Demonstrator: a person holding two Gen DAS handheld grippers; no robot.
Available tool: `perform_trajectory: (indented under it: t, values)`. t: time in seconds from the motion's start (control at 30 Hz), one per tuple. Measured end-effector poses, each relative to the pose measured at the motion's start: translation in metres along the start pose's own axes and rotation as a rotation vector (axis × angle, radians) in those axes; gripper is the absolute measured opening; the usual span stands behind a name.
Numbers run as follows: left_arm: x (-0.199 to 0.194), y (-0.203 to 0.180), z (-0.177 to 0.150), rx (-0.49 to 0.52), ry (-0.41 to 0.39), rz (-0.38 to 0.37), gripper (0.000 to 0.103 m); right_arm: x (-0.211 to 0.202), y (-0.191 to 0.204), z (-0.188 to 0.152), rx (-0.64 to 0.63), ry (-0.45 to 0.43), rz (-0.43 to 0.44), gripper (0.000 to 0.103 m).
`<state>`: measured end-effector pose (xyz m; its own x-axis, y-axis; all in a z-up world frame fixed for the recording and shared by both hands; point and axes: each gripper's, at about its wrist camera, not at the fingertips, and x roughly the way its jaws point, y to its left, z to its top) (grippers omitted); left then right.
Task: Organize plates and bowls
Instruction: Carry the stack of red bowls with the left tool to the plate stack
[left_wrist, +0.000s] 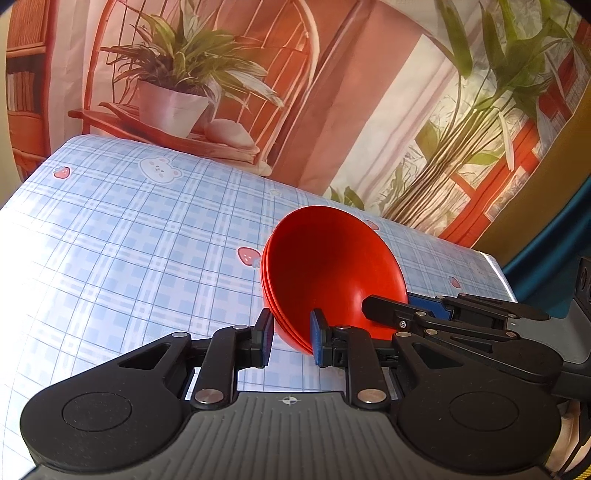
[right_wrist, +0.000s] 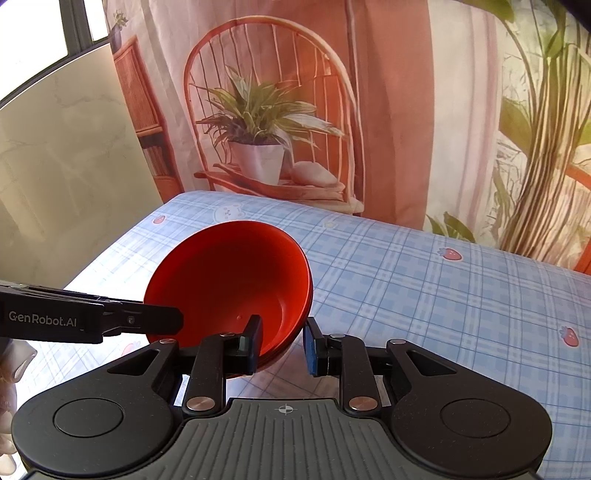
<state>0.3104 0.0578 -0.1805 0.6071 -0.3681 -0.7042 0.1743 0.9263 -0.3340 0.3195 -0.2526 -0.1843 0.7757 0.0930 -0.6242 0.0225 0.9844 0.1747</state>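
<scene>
A stack of nested red bowls (left_wrist: 332, 273) is held tilted above the blue plaid tablecloth (left_wrist: 129, 240). My left gripper (left_wrist: 291, 334) is shut on the stack's near rim, one pad inside and one outside. My right gripper (right_wrist: 282, 345) is shut on the opposite rim of the same stack (right_wrist: 229, 280). The right gripper's fingers (left_wrist: 391, 310) show at the right of the left wrist view. The left gripper's fingers (right_wrist: 155, 319) reach in from the left of the right wrist view.
The tablecloth (right_wrist: 443, 295) has strawberry and bear prints. A printed backdrop (right_wrist: 266, 129) of a chair, potted plant and curtains hangs behind the table's far edge. A beige panel (right_wrist: 66, 166) stands at the left.
</scene>
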Motion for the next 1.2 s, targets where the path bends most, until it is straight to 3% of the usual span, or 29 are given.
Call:
perform_trajectory:
  t: [0.67, 1.2]
  values:
    - [-0.063, -0.049, -0.069, 0.031, 0.018, -0.048, 0.023, -0.111, 0.017, -0.06, 0.0, -0.022, -0.038, 0.022]
    - [-0.076, -0.063, -0.119, 0.051, 0.072, -0.062, 0.023, -0.148, 0.023, -0.119, 0.031, 0.01, -0.054, 0.022]
